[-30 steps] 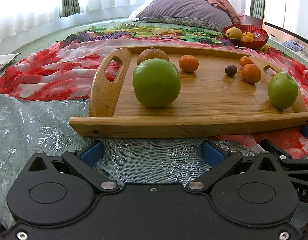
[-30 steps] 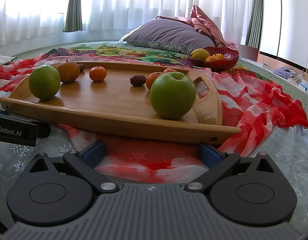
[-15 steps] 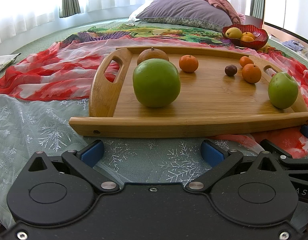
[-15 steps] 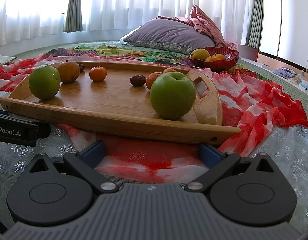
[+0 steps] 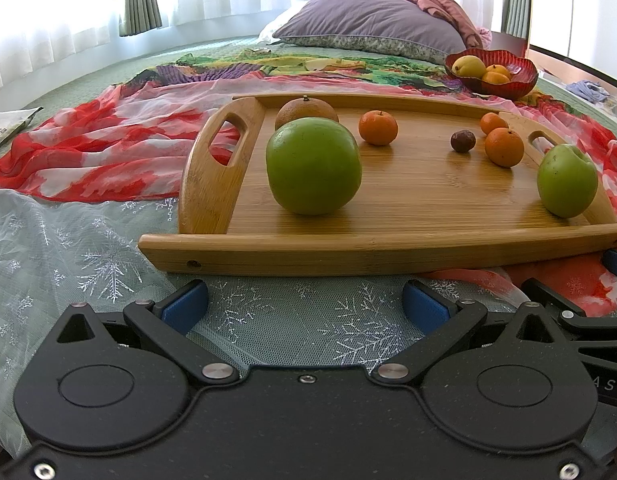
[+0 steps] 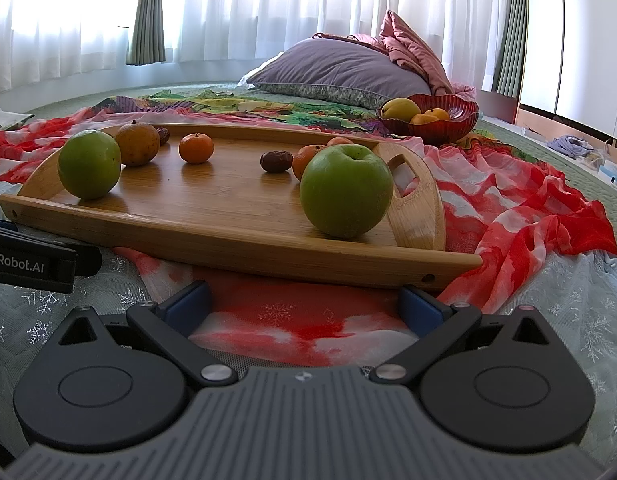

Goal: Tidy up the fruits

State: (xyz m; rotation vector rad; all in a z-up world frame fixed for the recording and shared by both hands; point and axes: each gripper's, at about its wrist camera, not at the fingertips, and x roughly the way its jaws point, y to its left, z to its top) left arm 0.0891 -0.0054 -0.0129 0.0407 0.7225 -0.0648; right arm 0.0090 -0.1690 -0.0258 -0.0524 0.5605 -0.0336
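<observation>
Both the left gripper (image 5: 304, 304) and right gripper (image 6: 304, 302) are shown spread wide and empty, before the wooden tray (image 5: 388, 240). Green apples (image 5: 313, 165) (image 6: 345, 191), oranges and a date (image 6: 275, 161) are scattered on the tray; more fruit is held in the red bowl (image 6: 448, 122) beyond.

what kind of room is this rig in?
Most likely a bedroom: the wooden tray of fruit sits on a bedspread, with a purple pillow at the far end and sheer curtains over the windows behind it.
</observation>
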